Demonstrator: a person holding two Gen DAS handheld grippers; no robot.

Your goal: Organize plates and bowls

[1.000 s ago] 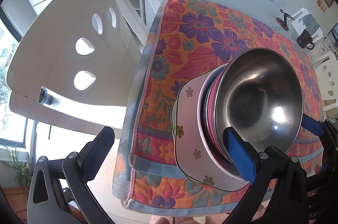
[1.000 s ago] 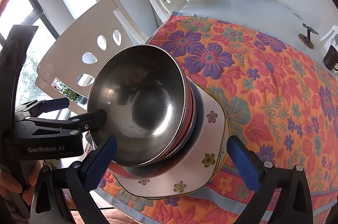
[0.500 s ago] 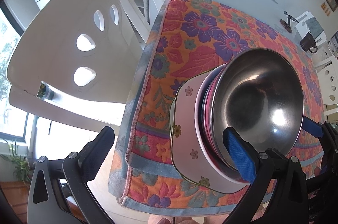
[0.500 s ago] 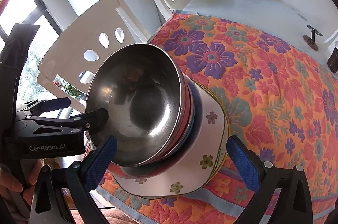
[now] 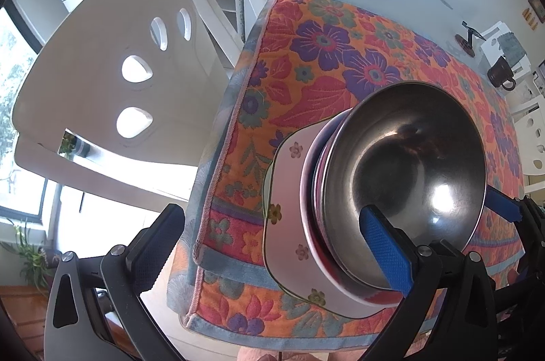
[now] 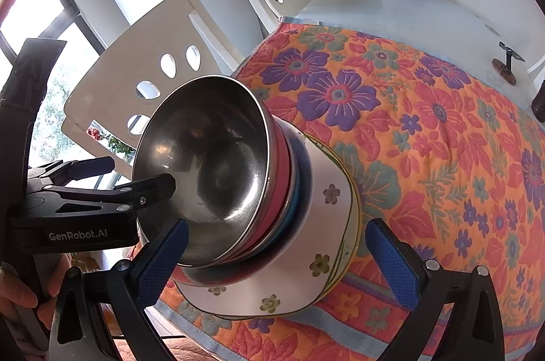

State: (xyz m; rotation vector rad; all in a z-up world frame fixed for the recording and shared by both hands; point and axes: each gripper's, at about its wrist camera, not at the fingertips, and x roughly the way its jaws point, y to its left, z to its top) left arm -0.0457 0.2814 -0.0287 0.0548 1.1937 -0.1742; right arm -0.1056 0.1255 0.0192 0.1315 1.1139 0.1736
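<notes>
Floral cloth, orange with purple flowers, covers the near end of the bench. At its 7 o'clock corner sits the stack: a squarish white plate with small flower motifs, red and blue bowls nested on it, a polished steel bowl on top. Left gripper and right gripper: fingers spread wide, holding nothing.

Steel bowl, white flowered plate, orange floral cloth.
</notes>
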